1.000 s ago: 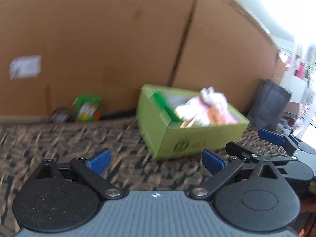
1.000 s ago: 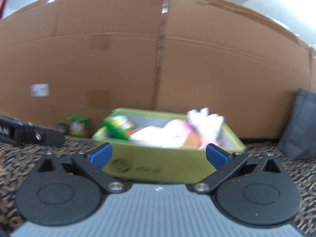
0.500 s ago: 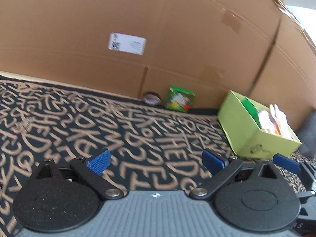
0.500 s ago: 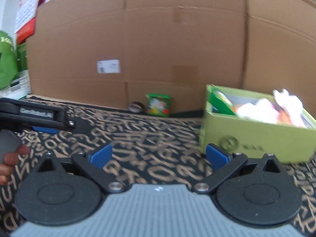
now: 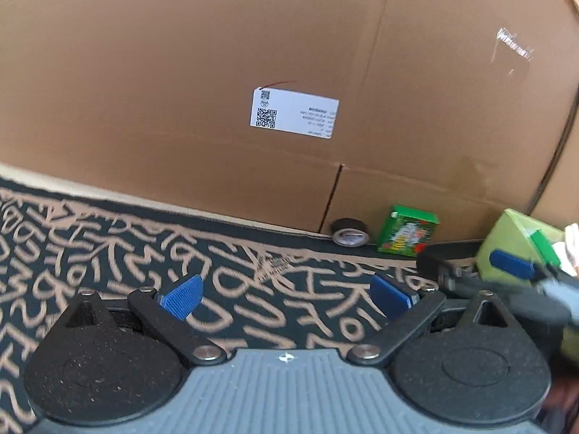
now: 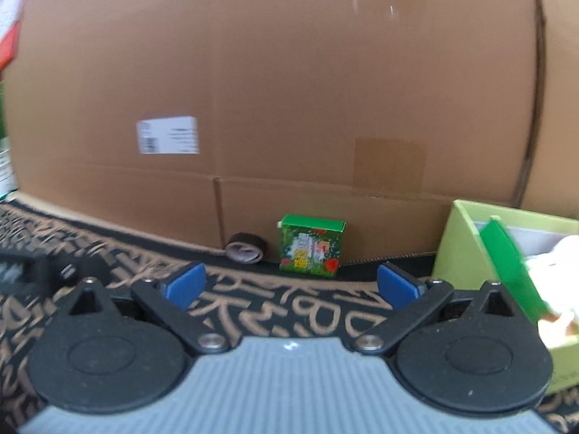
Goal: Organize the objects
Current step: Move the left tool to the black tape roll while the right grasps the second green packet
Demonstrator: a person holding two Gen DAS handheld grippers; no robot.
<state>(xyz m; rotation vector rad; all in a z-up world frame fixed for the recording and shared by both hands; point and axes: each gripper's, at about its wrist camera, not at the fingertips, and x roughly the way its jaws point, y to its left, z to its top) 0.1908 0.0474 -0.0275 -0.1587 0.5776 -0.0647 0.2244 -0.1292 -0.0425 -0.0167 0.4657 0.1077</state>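
green printed carton (image 6: 311, 249) stood upright against the cardboard wall (image 6: 289, 90), tape roll (image 6: 246, 247) just left of it, nearly dead ahead of the right gripper (image 6: 289, 287); left gripper (image 5: 286, 296) sat farther off. both were spread, empty.

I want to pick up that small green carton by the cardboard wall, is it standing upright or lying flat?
Upright. The small green carton stands on its base against the cardboard wall, top flap up, printed front facing the camera, beside the tape roll.

Matt cardboard wall (image 5: 181, 72), woven carpet (image 5: 108, 238)
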